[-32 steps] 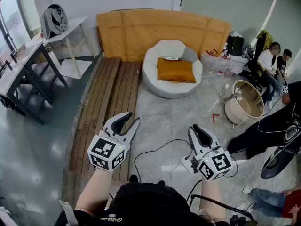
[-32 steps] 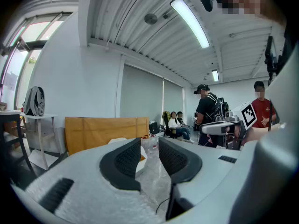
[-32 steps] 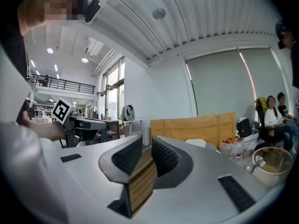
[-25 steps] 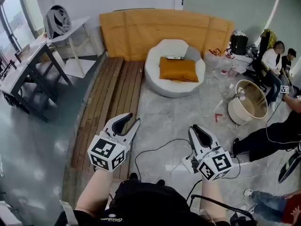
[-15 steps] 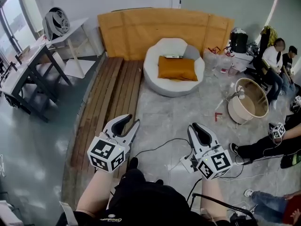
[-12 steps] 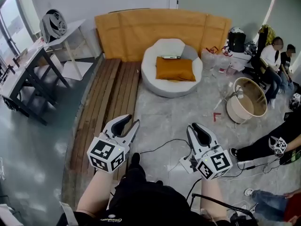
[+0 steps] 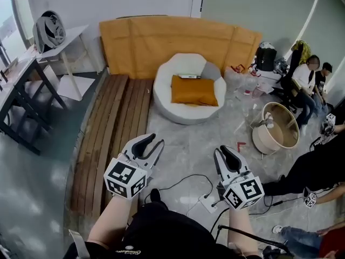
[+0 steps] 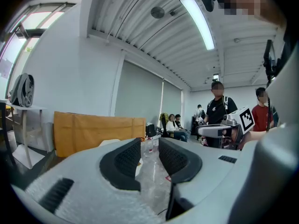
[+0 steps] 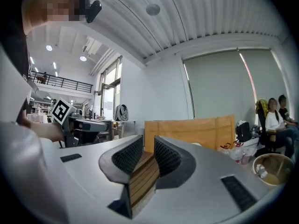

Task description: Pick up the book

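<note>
Left gripper (image 7: 157, 140) and right gripper (image 7: 221, 150) empty; book (image 7: 190, 76) only in head view.

Left claw (image 8: 149, 147) slightly parted, empty, orange panel (image 8: 93, 130) behind, seated people (image 8: 174, 124) beyond

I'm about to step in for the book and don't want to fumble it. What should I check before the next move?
1. Book found: cannot tell. A flat item lies on the chair behind the cushion, and it is probably the book.
2. Book within reach: not ok. The chair stands well ahead of both grippers.
3. Right gripper ready to grasp: not ok. Its jaws are together and empty.
4. Left gripper ready: ok. Its jaws are slightly apart and empty.
5. Floor path: not ok. A cable lies on the floor between the grippers and the chair.
</note>
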Tool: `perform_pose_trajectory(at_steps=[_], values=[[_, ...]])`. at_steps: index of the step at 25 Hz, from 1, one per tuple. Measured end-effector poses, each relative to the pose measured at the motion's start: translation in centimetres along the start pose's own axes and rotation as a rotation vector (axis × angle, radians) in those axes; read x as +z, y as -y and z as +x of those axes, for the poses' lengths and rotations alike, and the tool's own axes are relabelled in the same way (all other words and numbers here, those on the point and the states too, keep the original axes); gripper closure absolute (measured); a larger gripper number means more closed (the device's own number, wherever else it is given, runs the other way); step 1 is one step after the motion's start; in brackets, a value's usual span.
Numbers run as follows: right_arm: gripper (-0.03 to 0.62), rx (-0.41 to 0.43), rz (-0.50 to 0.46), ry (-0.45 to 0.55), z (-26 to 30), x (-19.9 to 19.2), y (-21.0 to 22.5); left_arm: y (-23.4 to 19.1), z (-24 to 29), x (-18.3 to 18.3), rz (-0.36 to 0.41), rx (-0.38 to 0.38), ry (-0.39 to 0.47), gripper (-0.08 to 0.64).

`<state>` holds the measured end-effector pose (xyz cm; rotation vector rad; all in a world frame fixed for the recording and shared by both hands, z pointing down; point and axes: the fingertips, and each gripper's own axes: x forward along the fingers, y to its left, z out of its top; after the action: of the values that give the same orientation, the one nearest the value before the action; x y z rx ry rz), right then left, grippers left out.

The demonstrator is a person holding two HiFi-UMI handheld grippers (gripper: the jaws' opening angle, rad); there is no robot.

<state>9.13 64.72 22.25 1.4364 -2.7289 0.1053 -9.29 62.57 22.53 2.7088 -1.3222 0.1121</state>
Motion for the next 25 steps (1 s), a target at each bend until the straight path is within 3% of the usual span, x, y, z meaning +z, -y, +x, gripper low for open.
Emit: perform_pose_trajectory(at_steps=[11,18,25], values=[[0.529,-0.079,-0.054,-0.052,17.2,2.0,0.8,-17.1,7.0,2.3,-0.008,-0.043,-0.006,0.437],[0.528,-0.124,-0.039,-0.068,22.3,1.1,4.5,-21.2,12.0,1.2,-0.022,-0.057,-0.037,0.423],[0.528,-0.102,-0.015,0.001,27.0,1.2,10.0,-23.2,18.3,1.2,-0.002,-0.047,-0.058,0.413]])
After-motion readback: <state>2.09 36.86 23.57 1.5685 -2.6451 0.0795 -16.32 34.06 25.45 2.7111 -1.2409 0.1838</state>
